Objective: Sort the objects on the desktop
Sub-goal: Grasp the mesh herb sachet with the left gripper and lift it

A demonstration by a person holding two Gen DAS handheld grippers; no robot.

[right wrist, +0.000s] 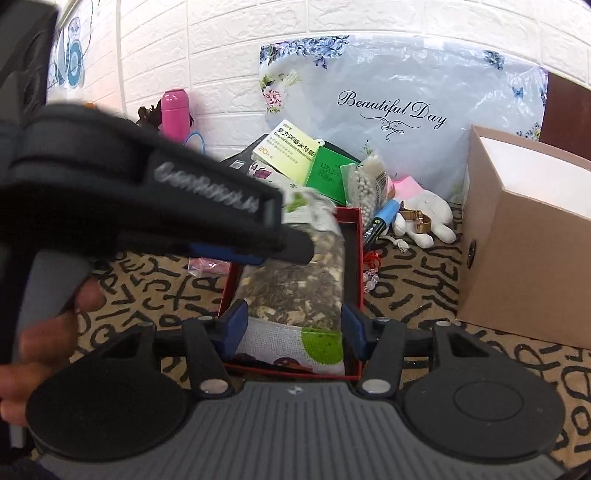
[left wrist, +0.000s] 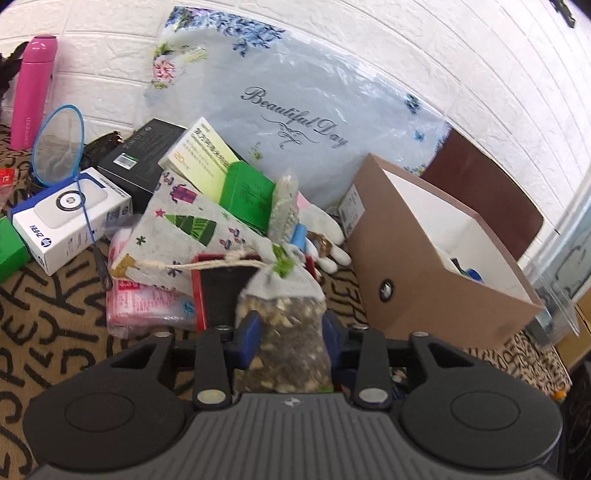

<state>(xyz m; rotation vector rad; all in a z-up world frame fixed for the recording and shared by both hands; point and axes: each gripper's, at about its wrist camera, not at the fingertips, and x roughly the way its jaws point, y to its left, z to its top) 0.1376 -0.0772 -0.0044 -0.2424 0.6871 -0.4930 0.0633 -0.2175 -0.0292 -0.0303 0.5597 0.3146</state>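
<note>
Clear herb-filled sachet (left wrist: 284, 332) (cloth-topped) between claws.

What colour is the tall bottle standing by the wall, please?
The bottle is bright pink, clearest in the left wrist view.

— Bright, even light; glare on the plastic bag (left wrist: 295, 110), hardly any shadows.
— The brick wall (right wrist: 332, 22) above it bows at the edges. The left gripper (right wrist: 258, 254) is blurred.

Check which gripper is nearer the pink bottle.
Left. The left gripper, shut on the herb bag, sits ahead and left of the right gripper, toward the pink bottle by the back wall. The right gripper is farther back.
</note>
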